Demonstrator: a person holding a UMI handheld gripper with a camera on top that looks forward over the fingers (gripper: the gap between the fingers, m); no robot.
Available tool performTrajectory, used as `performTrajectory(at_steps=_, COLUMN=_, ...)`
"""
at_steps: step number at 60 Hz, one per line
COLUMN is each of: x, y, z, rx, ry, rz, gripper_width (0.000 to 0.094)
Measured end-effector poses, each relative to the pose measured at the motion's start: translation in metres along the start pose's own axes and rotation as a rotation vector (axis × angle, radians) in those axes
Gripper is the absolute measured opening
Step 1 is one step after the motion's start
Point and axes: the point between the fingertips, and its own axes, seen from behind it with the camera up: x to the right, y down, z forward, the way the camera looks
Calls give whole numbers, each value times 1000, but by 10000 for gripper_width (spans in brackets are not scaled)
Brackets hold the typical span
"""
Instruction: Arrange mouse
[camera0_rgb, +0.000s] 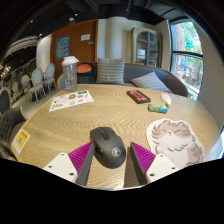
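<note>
A black computer mouse (108, 146) lies on the round wooden table (110, 115), between my two fingers. My gripper (111, 160) is open around it. The left pink pad (80, 157) and the right pink pad (142, 158) stand close at either side of the mouse, with narrow gaps showing along its rear half. The mouse rests on the table by itself. A pale patterned mouse mat (175, 138) lies just to the right of the right finger.
Beyond the fingers are a printed paper (72, 99), a clear jar (69, 72), a dark red flat object (138, 96), a small teal item (158, 108) and a white item (166, 98). A yellow-edged card (20, 140) lies at the left. A sofa and chairs stand behind.
</note>
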Motion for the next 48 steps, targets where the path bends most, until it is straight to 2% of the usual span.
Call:
performTrajectory(at_steps=3, x=0, y=-5, z=13, rx=-28, ry=-8, rz=11, gripper_width=631)
performTrajectory(at_steps=13, x=0, y=-24, z=38, rx=-62, ry=12, rz=6, gripper_width=584)
performTrajectory(at_steps=22, x=-7, y=-31, z=48, rx=-57, ry=-10, rz=-45, gripper_width=490)
performTrajectory(at_steps=38, x=-10, y=-36, z=38, rx=1, ry=-25, rz=-72, gripper_width=478)
performTrajectory(at_steps=48, x=25, y=-80, z=-10, rx=140, ry=14, rz=-71, gripper_width=476)
